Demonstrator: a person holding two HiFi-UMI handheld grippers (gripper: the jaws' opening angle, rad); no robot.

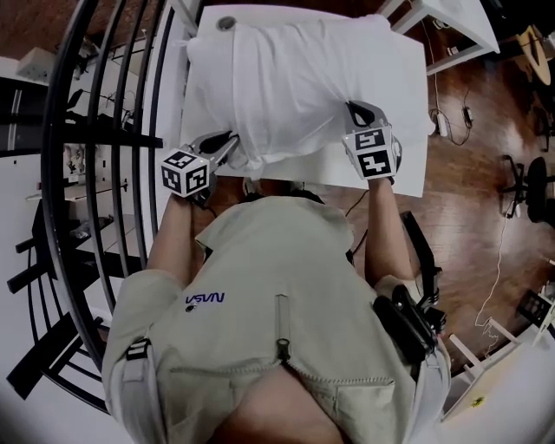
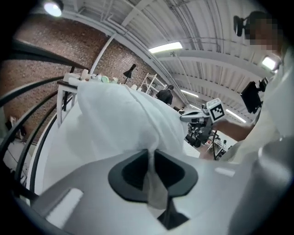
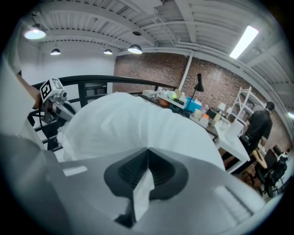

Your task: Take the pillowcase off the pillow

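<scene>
A white pillow in its white pillowcase lies on a white table in front of me. My left gripper holds the near left corner of the case; in the left gripper view its jaws are pinched on a fold of the white cloth. My right gripper is at the near right edge, and in the right gripper view its jaws are closed with a strip of white cloth caught between the pads. The pillow bulges up between both grippers.
A black curved railing runs down the left side of the table. A small round grey object sits at the table's far left corner. Wooden floor, cables and chairs are to the right. A cluttered table and a standing person are beyond.
</scene>
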